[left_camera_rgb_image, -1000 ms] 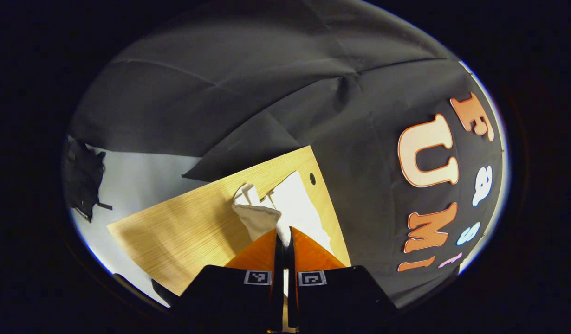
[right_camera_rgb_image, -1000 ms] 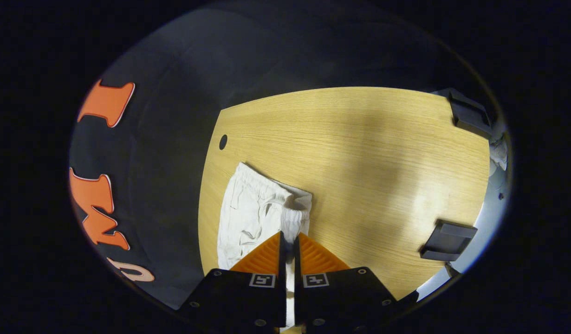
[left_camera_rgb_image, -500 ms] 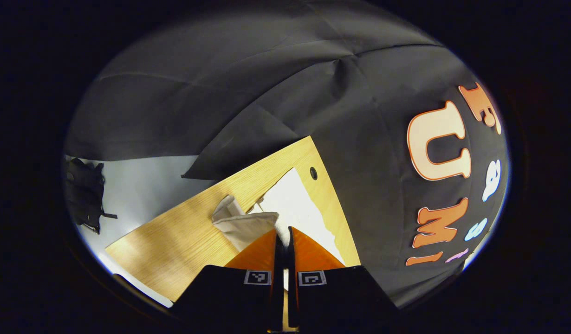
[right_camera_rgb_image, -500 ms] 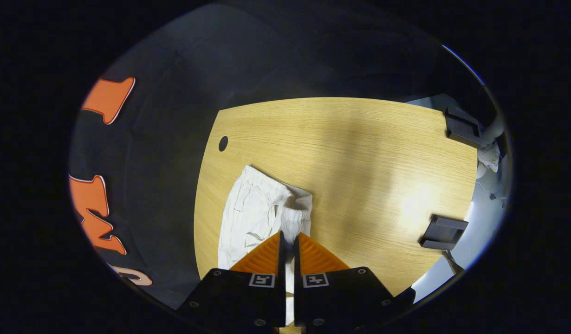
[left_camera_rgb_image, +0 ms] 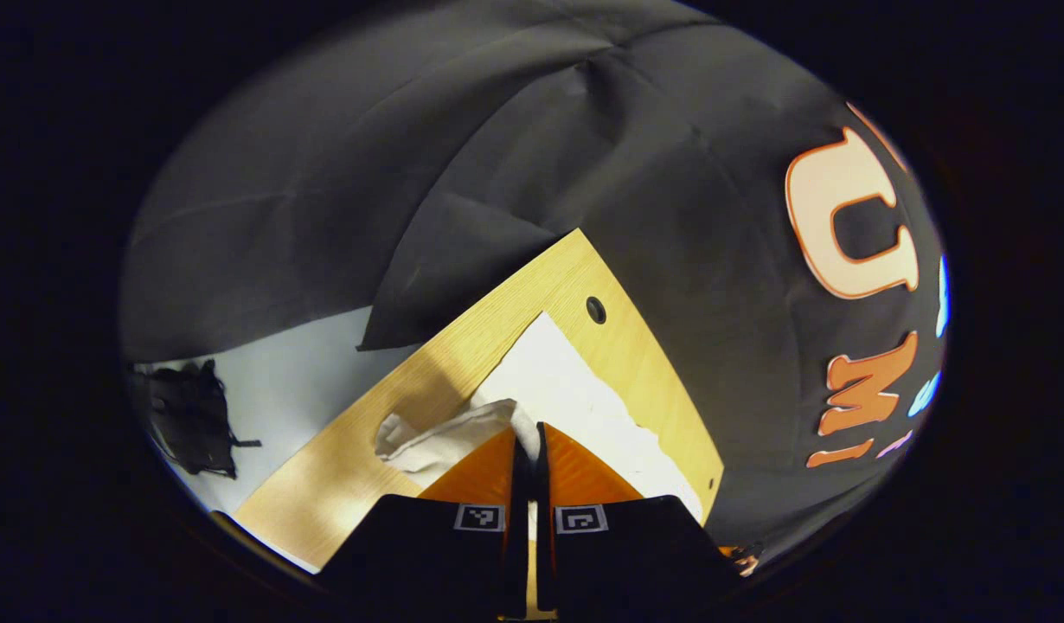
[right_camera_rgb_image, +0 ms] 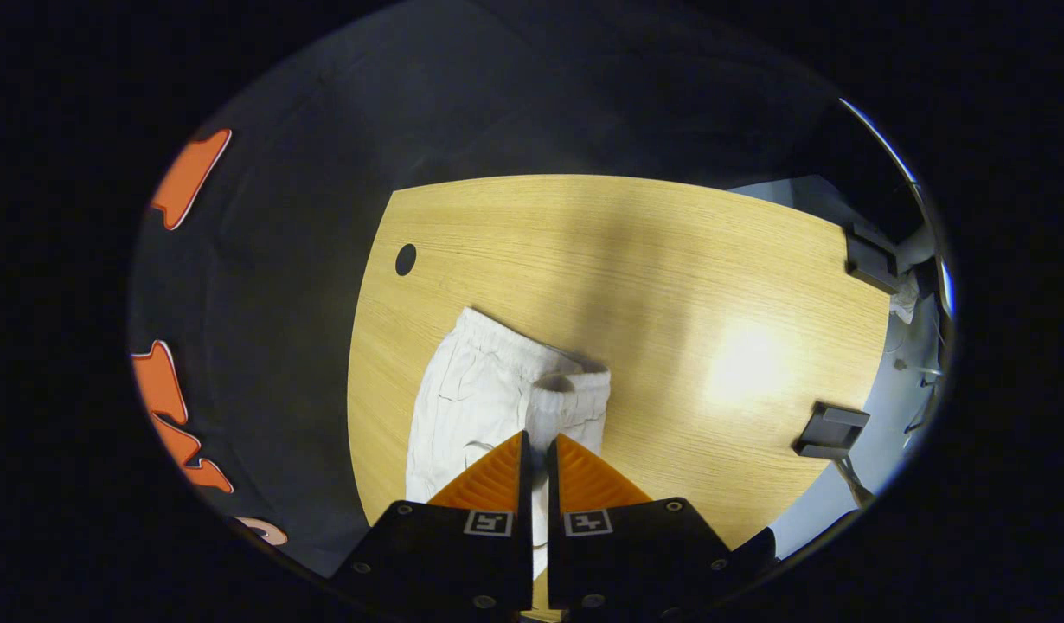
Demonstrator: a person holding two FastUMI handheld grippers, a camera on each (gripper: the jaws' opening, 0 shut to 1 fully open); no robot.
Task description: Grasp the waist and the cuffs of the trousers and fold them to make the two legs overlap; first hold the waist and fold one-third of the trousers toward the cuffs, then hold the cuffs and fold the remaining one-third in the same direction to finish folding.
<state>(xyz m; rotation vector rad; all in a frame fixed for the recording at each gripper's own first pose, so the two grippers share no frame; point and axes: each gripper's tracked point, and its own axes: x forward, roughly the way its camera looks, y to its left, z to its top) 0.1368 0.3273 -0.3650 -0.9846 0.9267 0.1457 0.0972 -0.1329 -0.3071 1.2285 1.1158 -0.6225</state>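
1. In the left gripper view we see the left gripper (left_camera_rgb_image: 528, 433) with its fingers pressed together on white cloth of the trousers (left_camera_rgb_image: 575, 402), a fold bunching up to its left.
2. In the right gripper view the right gripper (right_camera_rgb_image: 537, 443) is likewise pinched on the trousers (right_camera_rgb_image: 489, 389), close to the gathered waistband.
3. Both grippers point down at a slant toward the wooden table (right_camera_rgb_image: 670, 285).
4. The trousers lie on the table's left part, near a round hole (right_camera_rgb_image: 406, 259) in the top.
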